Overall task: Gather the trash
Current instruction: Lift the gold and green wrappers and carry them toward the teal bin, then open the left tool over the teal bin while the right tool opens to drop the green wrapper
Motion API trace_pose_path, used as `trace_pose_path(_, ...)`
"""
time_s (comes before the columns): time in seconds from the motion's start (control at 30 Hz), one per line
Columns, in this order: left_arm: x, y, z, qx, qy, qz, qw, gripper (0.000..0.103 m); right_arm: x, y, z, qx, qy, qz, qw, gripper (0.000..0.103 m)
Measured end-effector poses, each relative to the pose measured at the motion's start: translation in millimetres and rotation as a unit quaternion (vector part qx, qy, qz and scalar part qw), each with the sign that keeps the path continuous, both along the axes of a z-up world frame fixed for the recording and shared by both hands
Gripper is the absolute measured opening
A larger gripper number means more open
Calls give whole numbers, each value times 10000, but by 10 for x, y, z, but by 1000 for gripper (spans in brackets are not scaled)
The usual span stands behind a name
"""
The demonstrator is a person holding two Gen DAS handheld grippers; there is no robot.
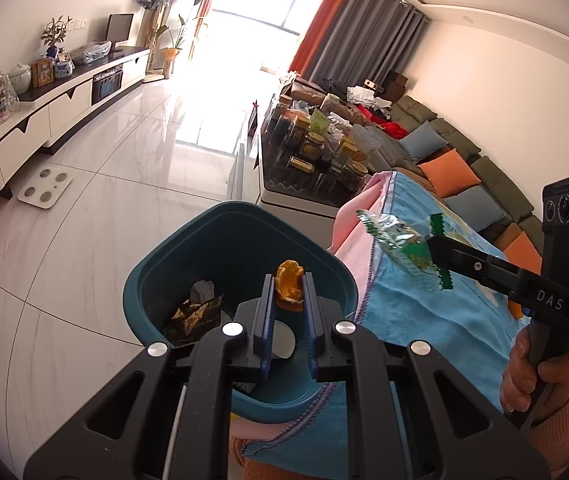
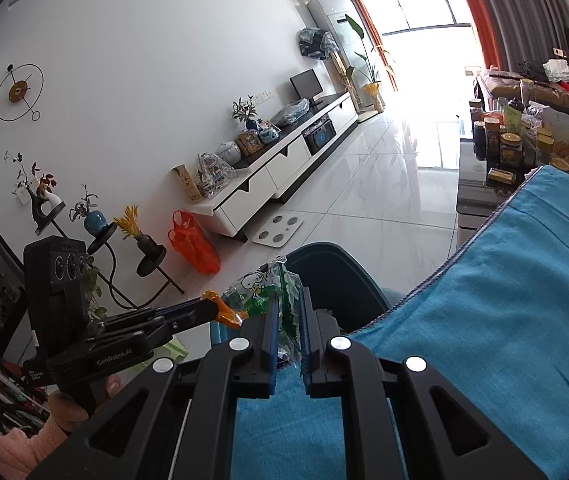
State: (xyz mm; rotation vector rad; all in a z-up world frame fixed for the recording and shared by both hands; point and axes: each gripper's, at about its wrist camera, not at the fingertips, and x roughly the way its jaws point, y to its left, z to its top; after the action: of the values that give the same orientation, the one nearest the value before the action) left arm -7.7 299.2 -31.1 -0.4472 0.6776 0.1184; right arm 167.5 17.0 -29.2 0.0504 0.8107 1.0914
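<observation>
Now, peel: an orange peel (image 1: 289, 286) is pinched between the tips of the left gripper (image 1: 288, 292), whose jaws stand narrow and clamped on it, directly above the mouth of the bin.
Wrapper: a crinkled green-and-silver snack wrapper (image 1: 398, 246) is held by one corner in the right gripper (image 2: 287, 312), jaws pressed tight on it; it hangs over the edge of the blue cloth (image 1: 436, 320), off to the right of the left tongs and not yet over the bin.
Bin: a teal trash bin (image 1: 172, 256) sits below and ahead of the left tongs, with a dark crumpled wrapper (image 1: 196, 314) and a grey scrap already lying inside.
Step in hand: judged to be dropping the peel.
How to do it well: open only while the peel hangs inside the rim line, tips tilted down so it falls clear of the pads; a sticky peel may cling, so a small shake could help.
Next care: bring the right tongs leftward over the bin before letting go, since a light wrapper may flutter and miss.
Risk: the rim nearest the cloth is close to both tongs; releasing there could land trash on the cloth.
</observation>
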Motion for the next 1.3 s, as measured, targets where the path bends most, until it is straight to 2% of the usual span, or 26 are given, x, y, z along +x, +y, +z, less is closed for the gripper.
trace_pose_path(0.63,290,-11,-227,45,287,64,9996,13,141,400,-220,-334,194,57,9992,8)
trace_pose_path(1.3,580,34,-529,-15,509,40,9987,13,230,663,-363,-755,423,-118,9962,10)
